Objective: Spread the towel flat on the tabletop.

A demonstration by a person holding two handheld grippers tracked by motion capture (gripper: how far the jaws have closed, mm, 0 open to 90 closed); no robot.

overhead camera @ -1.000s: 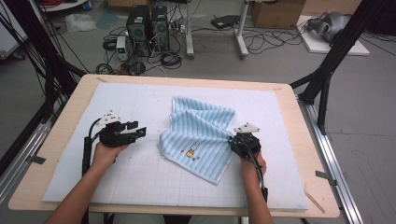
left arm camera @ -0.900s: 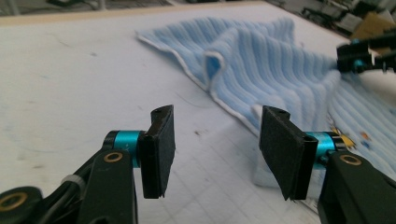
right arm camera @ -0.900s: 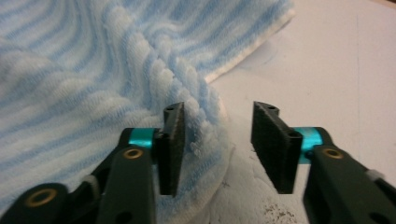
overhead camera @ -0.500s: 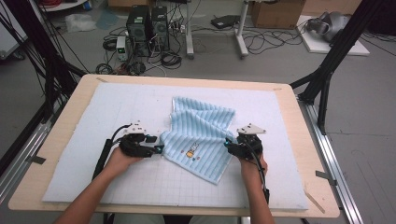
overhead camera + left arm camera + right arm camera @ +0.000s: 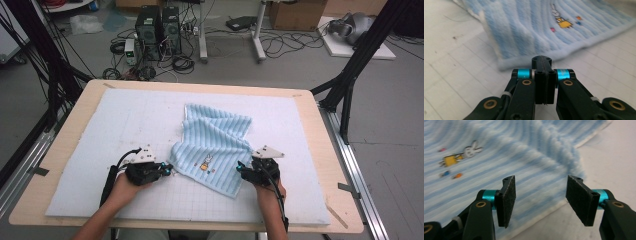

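1. Towel (image 5: 214, 147), pale blue stripes with a small rabbit print (image 5: 206, 162), lies rumpled near the middle of the white gridded mat (image 5: 100, 130) on the bench (image 5: 65, 150). Far half is bunched in folds; near edge lies flat.
2. Left gripper (image 5: 167, 170) sits just beside the towel's near-left corner. Its jaws have just been closing and are now pressed together with nothing between them; in the left gripper view (image 5: 541, 60) the hem lies just beyond the tips.
3. Right gripper (image 5: 242, 170) is at the towel's right edge, jaws spread, pads apart over the fabric (image 5: 541, 180), not yet pressing.
4. Risk: left gripper looks to have shut short of the hem; a lift from here would likely bring up nothing.
5. Risk: the right gripper may catch only the top layer of the fold, so the towel would drag unevenly.
6. Hard to read: how many layers lie under the bunched far edge; both gripper views are blurred; whether the right pads touch the pile.
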